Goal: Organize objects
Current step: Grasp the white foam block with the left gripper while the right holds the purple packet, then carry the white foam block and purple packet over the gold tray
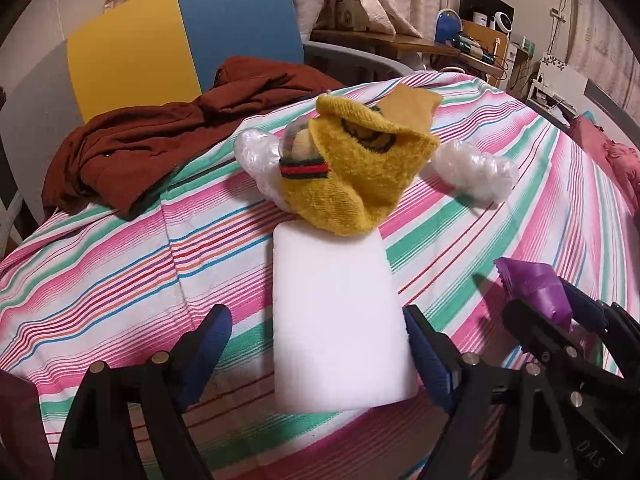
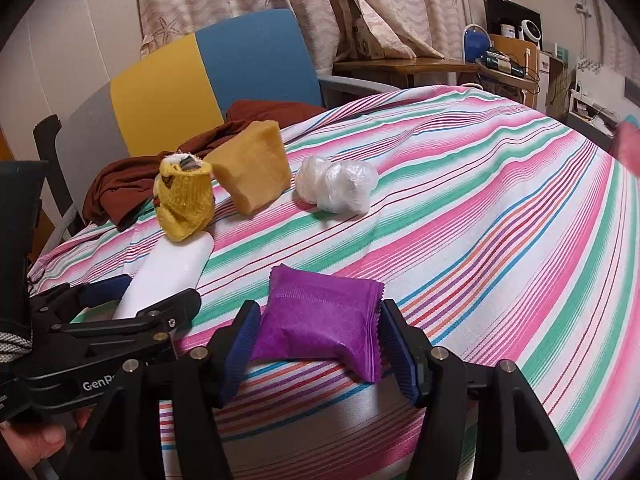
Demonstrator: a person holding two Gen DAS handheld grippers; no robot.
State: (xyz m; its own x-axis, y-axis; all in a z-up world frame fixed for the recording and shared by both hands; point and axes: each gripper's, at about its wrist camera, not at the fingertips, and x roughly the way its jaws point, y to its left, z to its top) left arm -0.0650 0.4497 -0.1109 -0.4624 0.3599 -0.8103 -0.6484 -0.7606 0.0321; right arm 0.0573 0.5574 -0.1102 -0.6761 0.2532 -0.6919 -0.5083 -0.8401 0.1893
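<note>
Striped cloth (image 2: 460,208) covers the surface. Left to right: a brown garment (image 1: 152,136) lies at the far left edge before a yellow-and-blue chair (image 2: 208,76). The left gripper (image 1: 316,348) straddles a white block (image 1: 336,312) lying flat on the cloth; its jaws stand apart, the right pad against the block's edge, the left pad clear of it. A yellow sock (image 1: 356,172) rests at the block's far end, with a tan sponge (image 2: 252,168) just behind it. A plastic wad (image 2: 336,184) lies beside the sponge. The right gripper (image 2: 316,340) has its jaws closed on a purple packet (image 2: 320,316), above the cloth near its front edge.
</note>
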